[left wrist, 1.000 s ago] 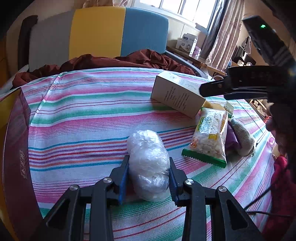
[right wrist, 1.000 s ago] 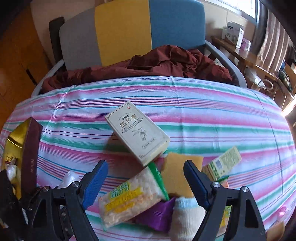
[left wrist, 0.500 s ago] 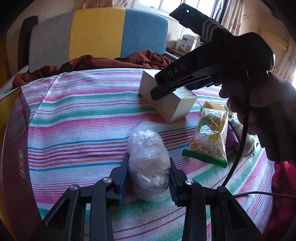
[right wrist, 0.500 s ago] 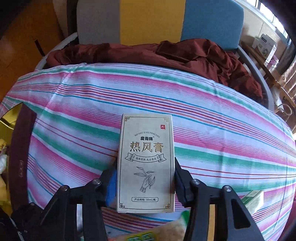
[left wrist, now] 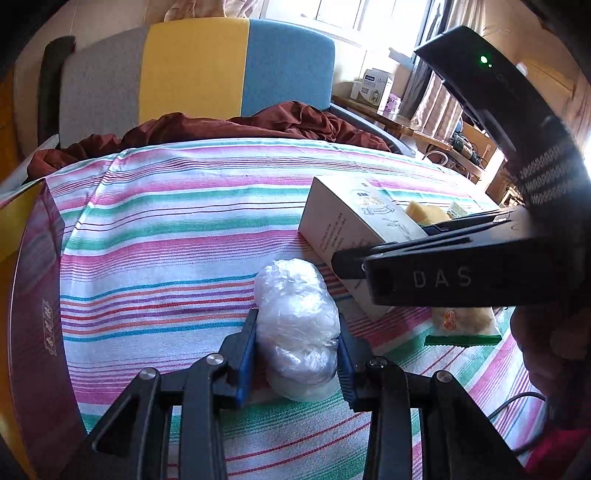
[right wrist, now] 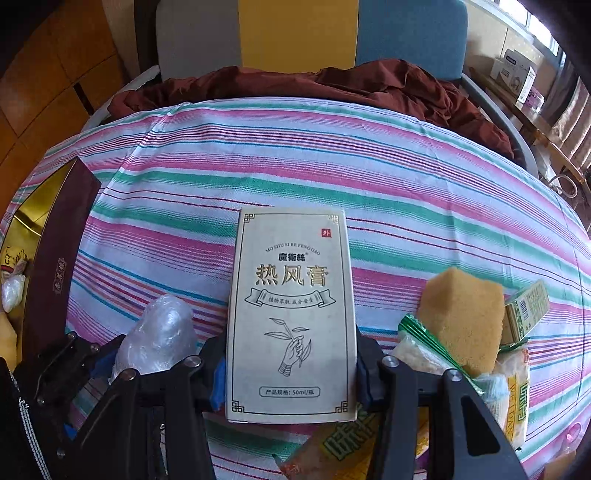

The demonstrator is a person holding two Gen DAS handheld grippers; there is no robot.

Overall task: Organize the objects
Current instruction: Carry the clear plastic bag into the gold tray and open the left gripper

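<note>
Left wrist view: the left gripper [left wrist: 295,354] fingers pinch a crumpled clear plastic-wrapped bundle [left wrist: 295,325] resting on the striped cloth worktop [left wrist: 184,236]. Right wrist view: the right gripper [right wrist: 290,373] fingers pinch a cream rectangular cardboard box [right wrist: 291,314], between the bundle and a yellow sponge block [right wrist: 461,317].

On the cloth-covered worktop [right wrist: 369,166] the ointment carton [right wrist: 291,314] lies flat near the front middle. Just left of it lies the plastic-wrapped bundle [right wrist: 159,339], and further left, at the worktop's edge, stands the open gift box [right wrist: 55,258]. Right of the carton sits the sponge [right wrist: 461,317], with a small carton [right wrist: 528,306] beside it and snack packets [right wrist: 513,387] before them. Behind the worktop a crumpled blanket [right wrist: 332,85] lies on the sofa [right wrist: 295,33].
</note>
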